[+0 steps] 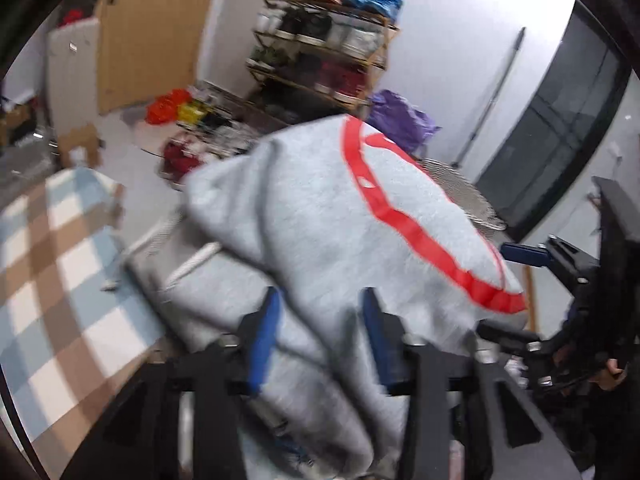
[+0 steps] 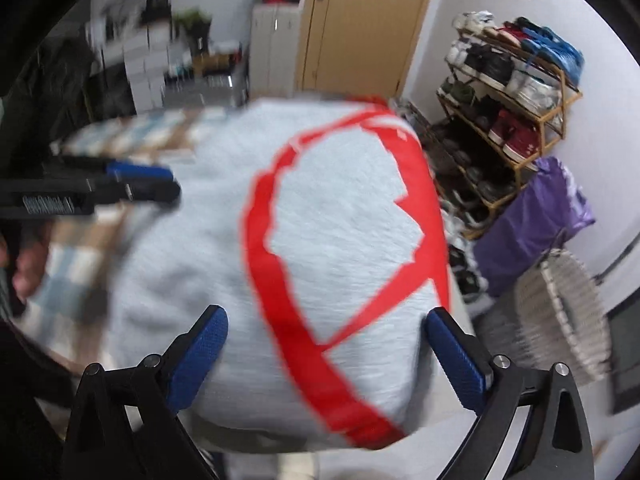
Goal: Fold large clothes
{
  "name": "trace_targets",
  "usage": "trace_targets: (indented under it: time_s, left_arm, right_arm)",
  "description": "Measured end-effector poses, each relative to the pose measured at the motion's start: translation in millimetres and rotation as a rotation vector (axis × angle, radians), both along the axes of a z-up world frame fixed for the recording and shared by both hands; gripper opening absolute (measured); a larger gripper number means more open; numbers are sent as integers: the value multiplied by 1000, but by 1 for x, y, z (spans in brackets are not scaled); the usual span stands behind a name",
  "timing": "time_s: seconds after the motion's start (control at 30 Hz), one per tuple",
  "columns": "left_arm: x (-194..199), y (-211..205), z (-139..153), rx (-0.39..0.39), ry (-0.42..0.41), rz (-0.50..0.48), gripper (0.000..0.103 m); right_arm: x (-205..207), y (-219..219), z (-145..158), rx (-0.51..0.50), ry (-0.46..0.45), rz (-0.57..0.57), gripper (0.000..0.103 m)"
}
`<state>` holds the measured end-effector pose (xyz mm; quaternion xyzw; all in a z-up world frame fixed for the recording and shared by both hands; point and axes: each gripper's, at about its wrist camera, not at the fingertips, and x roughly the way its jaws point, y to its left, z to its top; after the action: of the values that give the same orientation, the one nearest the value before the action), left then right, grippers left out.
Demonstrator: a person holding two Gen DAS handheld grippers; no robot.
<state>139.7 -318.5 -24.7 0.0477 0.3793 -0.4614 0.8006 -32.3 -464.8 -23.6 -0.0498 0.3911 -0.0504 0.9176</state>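
The sweatshirt (image 1: 320, 220) is light grey, of soft fleecy knit, printed with a broad red outline in smooth, flat colour. It is bunched into a rounded mound with heavy folds, lifted above the checked cloth (image 1: 60, 248) and filling the middle of both views. A white drawcord lies across its lower layer in the left wrist view.

The left gripper (image 1: 318, 332) has black angular arms and blue textured pads. Its jaws stand apart, with a hanging fold of grey fabric between them; whether the pads press on the fabric cannot be told. The right gripper (image 2: 326, 356) is of the same build. Its jaws are spread wide, one pad at each side of the mound, and the fabric appears to bulge between them; contact cannot be confirmed through the blur.

The checked cloth covers the work surface in blue, brown and white squares. Behind stand a bamboo-framed shoe rack (image 2: 516, 96) loaded with shoes, a purple bag (image 2: 532, 224), a white woven basket (image 2: 560, 312), a tan wooden door (image 2: 360, 24) and white walls.
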Motion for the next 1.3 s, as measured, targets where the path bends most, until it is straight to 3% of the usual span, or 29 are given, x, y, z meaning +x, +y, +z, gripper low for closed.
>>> trace_targets:
  time_s: [0.1, 0.23, 0.3, 0.33, 0.4, 0.57, 0.7, 0.87, 1.03, 1.3]
  left_arm:
    - [-10, 18, 9, -23, -45, 60, 60]
    - [-35, 46, 20, -25, -157, 166, 73]
    - [-52, 60, 25, -18, -249, 224, 87]
    - [-58, 67, 26, -14, -289, 253, 88]
    - [-73, 81, 29, -29, -358, 299, 88]
    - [-85, 96, 25, -25, -380, 350, 89]
    - [-97, 100, 23, -29, -388, 376, 89]
    - [-112, 106, 20, -64, -351, 347, 89]
    - [-132, 107, 21, -75, -398, 326, 89]
    - [-147, 96, 15, -44, -434, 294, 89]
  right_arm:
    - [-14, 8, 8, 90, -110, -6, 100]
    - [-9, 12, -1, 181, -166, -35, 103]
    - [-12, 23, -6, 142, -211, -66, 103]
    - [-11, 26, -8, 123, -213, -72, 103]
    - [-11, 34, -10, 76, -215, -86, 103]
    - [-43, 43, 8, 228, -293, -102, 103]
    - [-85, 53, 28, 257, -390, -157, 103]
    - [-131, 69, 40, 211, -469, -264, 103]
    - [-163, 81, 40, 179, -542, -323, 103]
    - [-174, 78, 29, 205, -532, -389, 103]
